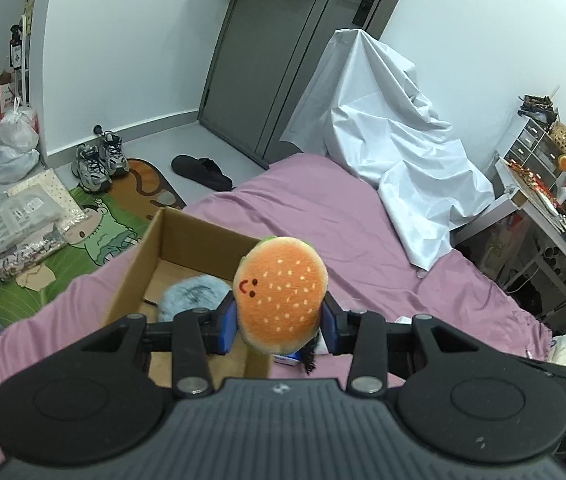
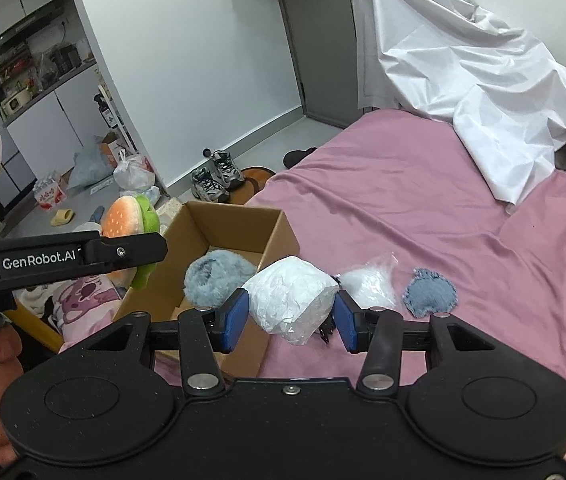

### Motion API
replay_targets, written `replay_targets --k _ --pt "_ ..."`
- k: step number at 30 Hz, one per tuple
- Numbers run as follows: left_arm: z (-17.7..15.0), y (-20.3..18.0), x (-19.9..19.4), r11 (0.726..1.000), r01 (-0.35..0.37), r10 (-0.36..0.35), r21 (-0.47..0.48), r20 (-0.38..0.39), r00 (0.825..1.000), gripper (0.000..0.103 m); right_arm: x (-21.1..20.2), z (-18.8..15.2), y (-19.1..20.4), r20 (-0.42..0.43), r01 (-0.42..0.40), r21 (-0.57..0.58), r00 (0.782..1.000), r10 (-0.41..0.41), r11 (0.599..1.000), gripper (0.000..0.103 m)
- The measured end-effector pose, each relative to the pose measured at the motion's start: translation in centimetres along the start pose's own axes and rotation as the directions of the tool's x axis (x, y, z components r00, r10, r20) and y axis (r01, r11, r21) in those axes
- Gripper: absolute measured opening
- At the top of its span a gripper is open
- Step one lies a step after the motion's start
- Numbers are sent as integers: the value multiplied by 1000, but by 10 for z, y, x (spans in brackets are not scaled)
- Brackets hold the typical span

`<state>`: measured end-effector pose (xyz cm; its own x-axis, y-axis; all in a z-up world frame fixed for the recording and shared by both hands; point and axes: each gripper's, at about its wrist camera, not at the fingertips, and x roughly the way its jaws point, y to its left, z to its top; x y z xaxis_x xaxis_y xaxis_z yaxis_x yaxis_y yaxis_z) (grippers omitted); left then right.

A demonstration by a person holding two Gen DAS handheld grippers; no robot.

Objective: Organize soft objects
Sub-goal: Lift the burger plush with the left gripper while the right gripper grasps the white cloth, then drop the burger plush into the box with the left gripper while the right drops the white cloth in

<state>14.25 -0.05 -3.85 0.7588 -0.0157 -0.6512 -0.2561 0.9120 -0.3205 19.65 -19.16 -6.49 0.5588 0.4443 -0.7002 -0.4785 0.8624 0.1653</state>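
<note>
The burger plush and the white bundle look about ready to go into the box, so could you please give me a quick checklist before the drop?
1. Left tool gripping burger plush: ok.
2. Right tool gripping white bundle: ok.
3. Cardboard box open on top: ok.
4. Room left beside the blue fluffy ball in the box: ok.
5. Plush directly over the box opening: cannot tell.
6. Denim patch and clear bag packed: not ok, both on the bed.

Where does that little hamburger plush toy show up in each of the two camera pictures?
Left wrist view: the hamburger plush sits at centre, clamped in the left hand-held gripper, in front of the cardboard box.
Right wrist view: hamburger plush at the left edge, side-on, above the black finger of that gripper.
Shared landmark: the cardboard box holding a blue fluffy ball.
</note>
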Motion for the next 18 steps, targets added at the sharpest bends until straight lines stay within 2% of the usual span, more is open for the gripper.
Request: replay_targets --k 6,18 --pt "13 21 10 1000 7 -7 6 3 1000 40 14 6 17 -2 -3 -6 1000 3 1000 46" --pt "30 58 45 1000 -6 5 -16 -43 999 41 47 16 34 8 -23 20 1000 23 1000 46"
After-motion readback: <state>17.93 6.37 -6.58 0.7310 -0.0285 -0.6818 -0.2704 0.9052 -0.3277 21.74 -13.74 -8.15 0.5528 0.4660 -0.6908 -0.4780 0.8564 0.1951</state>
